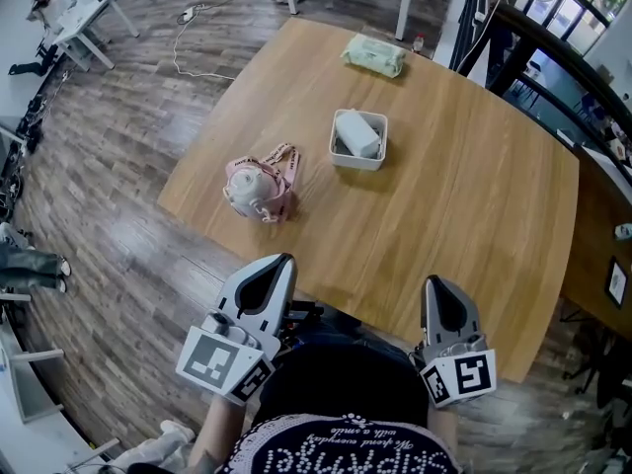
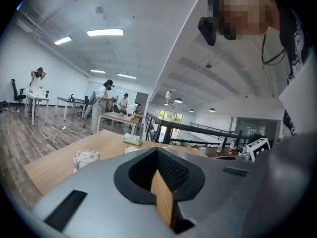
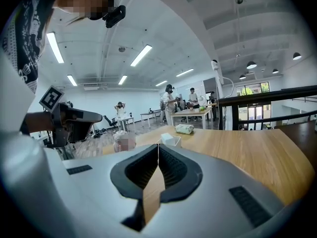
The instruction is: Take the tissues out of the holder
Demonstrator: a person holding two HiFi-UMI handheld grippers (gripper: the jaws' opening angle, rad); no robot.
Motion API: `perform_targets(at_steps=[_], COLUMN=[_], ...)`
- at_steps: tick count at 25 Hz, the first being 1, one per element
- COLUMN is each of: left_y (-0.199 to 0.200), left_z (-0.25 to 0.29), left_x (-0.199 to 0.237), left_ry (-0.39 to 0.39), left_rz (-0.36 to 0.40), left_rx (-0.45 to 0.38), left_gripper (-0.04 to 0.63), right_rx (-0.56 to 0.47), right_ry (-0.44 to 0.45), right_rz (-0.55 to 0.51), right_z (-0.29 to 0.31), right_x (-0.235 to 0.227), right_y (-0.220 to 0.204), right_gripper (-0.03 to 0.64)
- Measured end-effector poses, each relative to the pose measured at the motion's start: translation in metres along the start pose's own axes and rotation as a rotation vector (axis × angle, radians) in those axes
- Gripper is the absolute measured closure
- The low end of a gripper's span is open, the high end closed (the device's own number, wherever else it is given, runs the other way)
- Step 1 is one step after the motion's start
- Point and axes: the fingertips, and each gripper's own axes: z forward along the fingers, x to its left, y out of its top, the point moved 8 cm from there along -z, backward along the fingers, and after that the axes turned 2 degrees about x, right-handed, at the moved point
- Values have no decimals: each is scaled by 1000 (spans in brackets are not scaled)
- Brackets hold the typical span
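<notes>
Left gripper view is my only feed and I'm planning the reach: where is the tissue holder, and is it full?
Observer: The white holder sits in the middle of the table; a white tissue pack lies inside it.
Operator: Anything beside it?
Observer: A pink bundle with a patterned strap lies to its left in the head view, apart from it.
Operator: And the right tool?
Observer: The right tool is shut and empty, by the table's near edge.

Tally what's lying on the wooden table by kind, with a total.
White holder: 1
Tissue pack, inside the holder: 1
Green soft pack: 1
Pink strapped pouch: 1
Total: 4
</notes>
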Motion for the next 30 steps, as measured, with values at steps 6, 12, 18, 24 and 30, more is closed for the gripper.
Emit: perform_targets(at_steps=[6, 12, 18, 24, 30], left_y=[3, 6, 14, 16, 18], left_z=[-2, -4, 4, 18, 34], left_x=[5, 18, 33, 48, 50], left_ry=[31, 40, 1, -32, -72], left_rz=[-12, -27, -36, -42, -48], left_rx=[-13, -4, 2, 12, 20], left_gripper=[591, 591, 591, 591, 591], right_rx=[14, 19, 19, 26, 26], right_ry=[18, 11, -20, -48, -84], right_rz=[-71, -66, -58, -50, -28], right_z=[2, 6, 14, 23, 27], right_x=[5, 12, 21, 25, 17], right_y=[6, 11, 18, 20, 21], right_gripper=[604, 604, 604, 604, 604])
